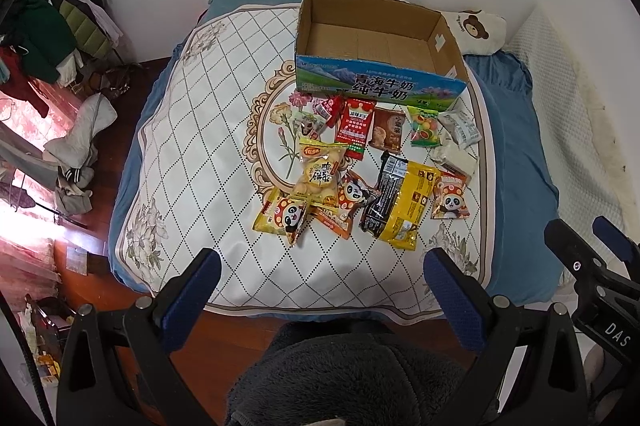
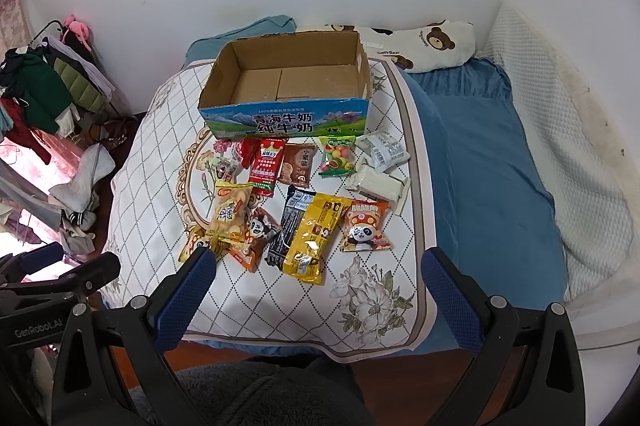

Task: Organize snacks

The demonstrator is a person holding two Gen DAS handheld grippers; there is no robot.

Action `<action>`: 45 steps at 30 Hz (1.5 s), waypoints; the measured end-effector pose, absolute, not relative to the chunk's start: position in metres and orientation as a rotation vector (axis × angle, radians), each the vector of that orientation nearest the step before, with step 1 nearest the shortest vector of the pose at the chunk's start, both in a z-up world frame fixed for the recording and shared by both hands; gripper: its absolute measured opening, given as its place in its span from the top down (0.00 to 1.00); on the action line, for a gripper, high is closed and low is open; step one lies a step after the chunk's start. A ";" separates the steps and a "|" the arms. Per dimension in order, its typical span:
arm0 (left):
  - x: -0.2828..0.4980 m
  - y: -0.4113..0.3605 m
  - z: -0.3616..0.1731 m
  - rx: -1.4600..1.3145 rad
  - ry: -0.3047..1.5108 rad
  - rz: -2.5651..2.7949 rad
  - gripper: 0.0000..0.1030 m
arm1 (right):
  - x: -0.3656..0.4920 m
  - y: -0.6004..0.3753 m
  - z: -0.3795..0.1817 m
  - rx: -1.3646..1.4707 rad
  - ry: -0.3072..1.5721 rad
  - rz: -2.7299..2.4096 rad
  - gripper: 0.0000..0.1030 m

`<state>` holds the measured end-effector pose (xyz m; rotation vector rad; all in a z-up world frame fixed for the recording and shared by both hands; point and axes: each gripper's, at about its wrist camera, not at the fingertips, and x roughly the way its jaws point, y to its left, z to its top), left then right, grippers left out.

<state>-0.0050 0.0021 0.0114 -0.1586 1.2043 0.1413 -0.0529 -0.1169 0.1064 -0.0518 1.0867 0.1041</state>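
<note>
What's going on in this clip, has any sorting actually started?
Not yet. A person holds the left gripper and the right gripper over the near edge of a bed, both open and holding nothing. The snack packets lie in a loose cluster on the quilted cover, in front of the cardboard box. Nothing shows inside the box.
</note>
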 end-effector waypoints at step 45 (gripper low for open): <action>0.197 0.038 -0.271 -0.010 1.637 0.070 0.18 | 0.084 -0.097 -0.222 0.168 1.477 0.021 0.03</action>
